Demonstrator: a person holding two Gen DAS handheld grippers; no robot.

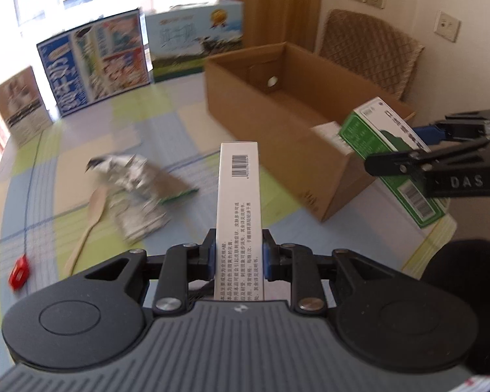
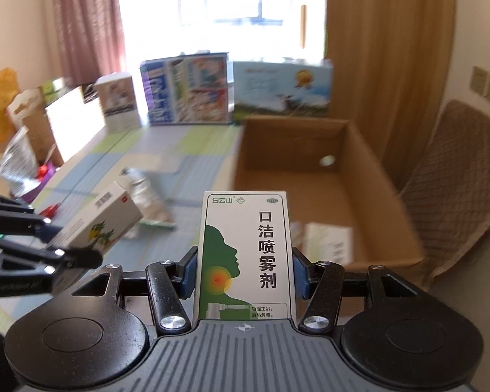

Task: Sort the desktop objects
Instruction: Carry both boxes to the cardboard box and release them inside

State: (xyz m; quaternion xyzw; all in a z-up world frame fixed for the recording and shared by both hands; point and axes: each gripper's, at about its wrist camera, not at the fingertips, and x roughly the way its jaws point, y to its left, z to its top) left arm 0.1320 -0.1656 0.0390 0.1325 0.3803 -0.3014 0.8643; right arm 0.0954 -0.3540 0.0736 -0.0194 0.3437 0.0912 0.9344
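My main worry is the drop: both arms carry a carton above the table (image 1: 186, 137) beside the open cardboard box (image 1: 330, 170), and if I release either one short of the near wall it will land on the rim or outside, and the two grippers sit close enough near that corner that they could knock each other's load askew. The left gripper (image 1: 238, 258) is closed to the width of a narrow white medicine box (image 1: 238, 202), its blue pads pressing the long sides near the bottom end, so the box sticks far forward and could pivot if it clips the cardboard. The right gripper (image 2: 243, 271) is clamped wider on the green-and-white spray box (image 2: 245, 254), again low on the carton, which points toward the box opening where a white carton (image 2: 326, 243) already lies on the floor; a hard drop could land on it and tip. Left on the table are a crumpled foil pack (image 1: 130, 176), a wooden spoon (image 1: 89, 222) and a small red object (image 1: 19, 271), all well apart from the box and not yet sorted
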